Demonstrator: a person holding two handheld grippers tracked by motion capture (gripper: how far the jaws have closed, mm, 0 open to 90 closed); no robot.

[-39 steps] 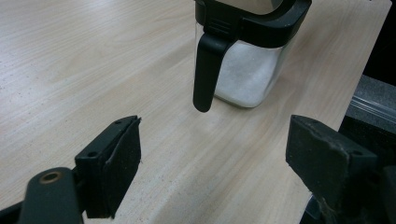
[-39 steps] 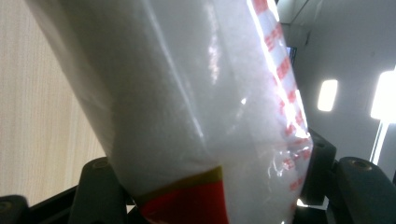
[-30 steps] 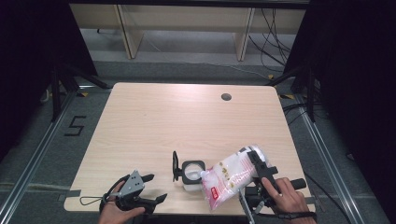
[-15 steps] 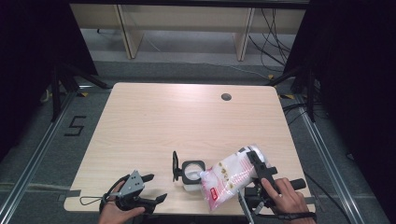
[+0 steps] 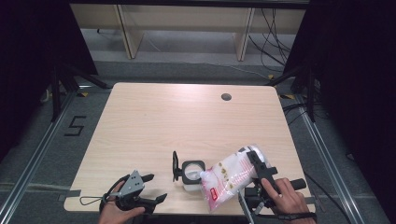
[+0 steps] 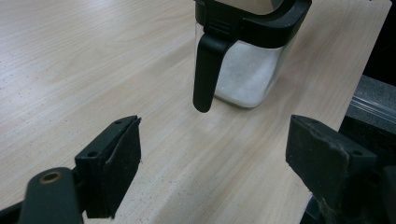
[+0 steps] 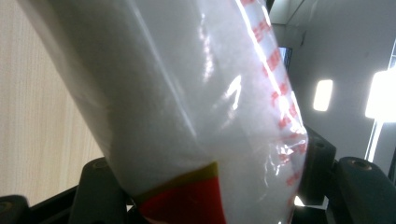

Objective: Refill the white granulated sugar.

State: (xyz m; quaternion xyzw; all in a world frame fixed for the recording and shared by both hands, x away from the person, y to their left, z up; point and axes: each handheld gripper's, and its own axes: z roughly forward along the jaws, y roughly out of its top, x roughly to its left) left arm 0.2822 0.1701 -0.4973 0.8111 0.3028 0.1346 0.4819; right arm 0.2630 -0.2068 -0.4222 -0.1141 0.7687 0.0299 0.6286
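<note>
The high view looks forward and down from above my side of the table [image 5: 154,121], far enough off to take in the whole top and the floor beyond, with my 2 hands entering at its bottom edge. The left gripper view rides low over the wood, looking along my left gripper [image 6: 210,172] at the jar [image 6: 247,60] close ahead; the high view shares that jar [image 5: 191,175] and that gripper [image 5: 152,186]. The right gripper view sits pressed right up against the bag [image 7: 187,107], angled upward past it toward room lights; the high view shares the bag [image 5: 231,175].
</note>
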